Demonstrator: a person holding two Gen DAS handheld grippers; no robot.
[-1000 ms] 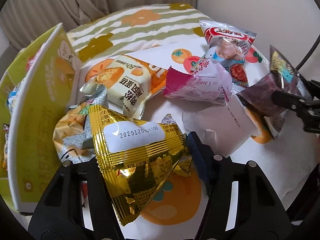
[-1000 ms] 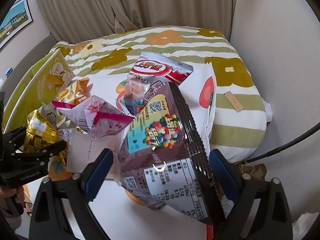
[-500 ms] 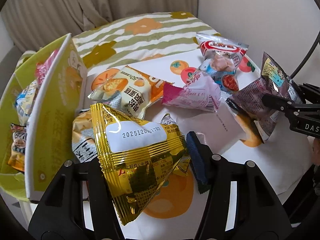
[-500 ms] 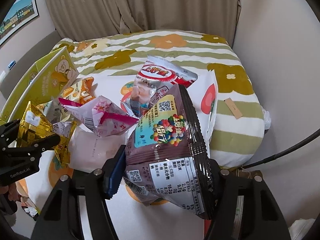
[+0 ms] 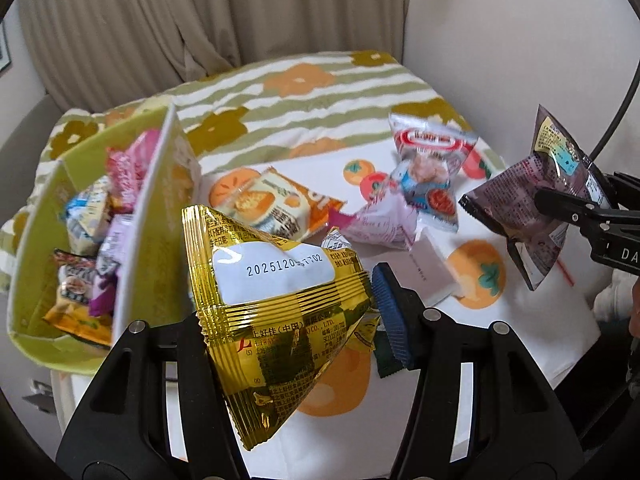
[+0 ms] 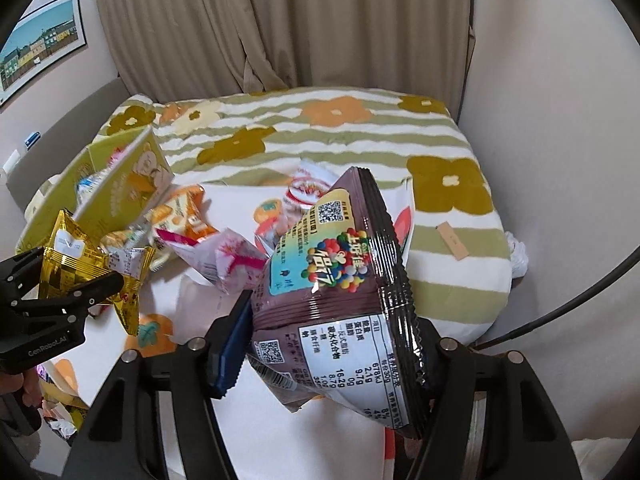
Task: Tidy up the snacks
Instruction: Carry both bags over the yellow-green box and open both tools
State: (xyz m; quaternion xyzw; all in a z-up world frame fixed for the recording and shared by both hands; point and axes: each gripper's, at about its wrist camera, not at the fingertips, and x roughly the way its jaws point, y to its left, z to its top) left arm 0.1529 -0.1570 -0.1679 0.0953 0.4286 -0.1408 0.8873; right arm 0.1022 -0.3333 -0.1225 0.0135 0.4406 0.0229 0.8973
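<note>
Home bedroom: floral bedspread (image 6: 320, 128), curtains (image 6: 280, 24), framed picture (image 6: 40, 44).

I can't see the left tool's (image 5: 288, 304) left pad behind the gold packet (image 5: 272, 300); box (image 5: 156, 216) contents blur.

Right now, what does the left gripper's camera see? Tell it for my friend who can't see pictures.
The left gripper pinches a shiny gold snack bag above a white cloth with orange fruit prints. To its left stands a green box with snack packets inside. On the right, the right gripper holds a purple bag.
</note>
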